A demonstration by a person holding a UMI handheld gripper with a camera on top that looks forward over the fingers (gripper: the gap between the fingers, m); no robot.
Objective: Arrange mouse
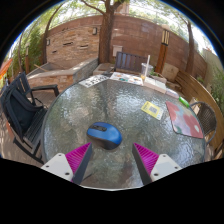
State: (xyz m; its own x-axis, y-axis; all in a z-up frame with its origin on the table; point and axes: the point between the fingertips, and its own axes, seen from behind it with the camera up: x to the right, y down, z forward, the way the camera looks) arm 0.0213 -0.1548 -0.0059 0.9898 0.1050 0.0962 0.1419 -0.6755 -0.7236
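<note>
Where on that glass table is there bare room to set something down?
The widest bare glass lies left of the blue mouse, out to the table's rim by the dark chair. Another patch sits mid-table, between the mouse and the yellow card. The far and right side is crowded: papers, a cup. The open tongs are just short of the mouse.

Items at table's [60, 115] far rim too small to ID; chair [22, 110] partly cut off.
</note>
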